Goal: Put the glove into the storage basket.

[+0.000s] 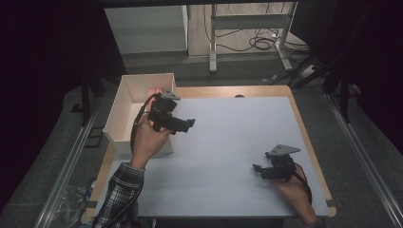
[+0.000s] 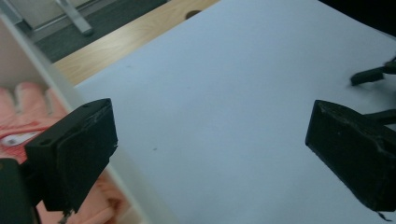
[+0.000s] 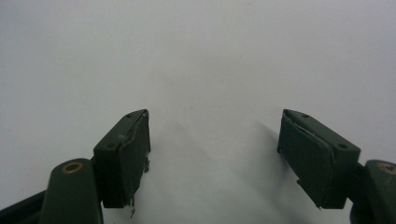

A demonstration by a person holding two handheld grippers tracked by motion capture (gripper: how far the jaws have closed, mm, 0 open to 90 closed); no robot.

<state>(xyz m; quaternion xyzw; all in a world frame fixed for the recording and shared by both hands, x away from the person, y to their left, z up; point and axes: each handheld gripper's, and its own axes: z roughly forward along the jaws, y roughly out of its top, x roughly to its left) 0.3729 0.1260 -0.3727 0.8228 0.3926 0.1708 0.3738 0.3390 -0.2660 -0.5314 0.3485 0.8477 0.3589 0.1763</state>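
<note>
My left gripper (image 1: pixel 188 124) hangs above the white sheet (image 1: pixel 228 142) just right of the white box (image 1: pixel 124 102), pointing right. In the left gripper view its jaws stand wide apart (image 2: pixel 210 149) with nothing between them. An orange-pink glove (image 2: pixel 28 116) lies inside the box, at that view's left edge. My right gripper (image 1: pixel 256 168) rests low near the table's front right, pointing left. In the right gripper view its jaws are spread (image 3: pixel 215 149) over bare white sheet and hold nothing.
The white sheet covers most of a wooden table (image 1: pixel 266 90). The open white box stands at the table's far left corner. Beyond the table are a metal frame (image 1: pixel 214 42) and cables on the floor (image 1: pixel 259 42).
</note>
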